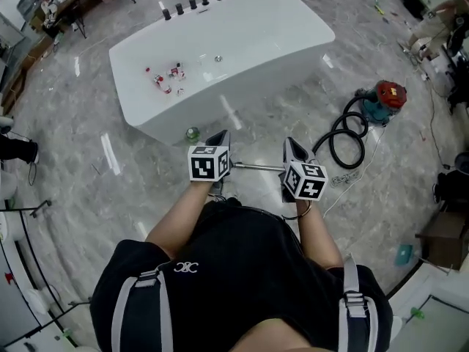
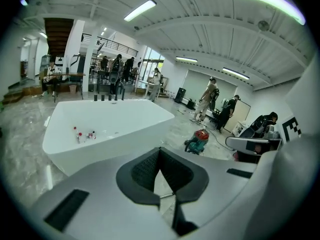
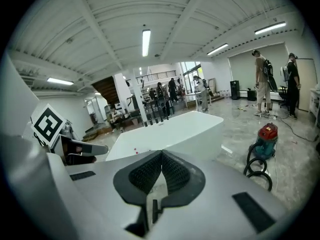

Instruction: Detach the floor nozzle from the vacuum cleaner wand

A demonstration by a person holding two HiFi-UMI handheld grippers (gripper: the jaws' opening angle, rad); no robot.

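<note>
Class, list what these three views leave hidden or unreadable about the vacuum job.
- Head view: both ends of the wand are covered by the left gripper and right gripper; no floor nozzle can be made out.
- Head view: red-and-white items in the bathtub are too small to identify.

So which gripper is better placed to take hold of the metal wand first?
Left, probably. The wand lies between both grippers, yet only the left gripper view shows it, just under the jaws. Both the left gripper and the right gripper are shut, so either must open first.
</note>
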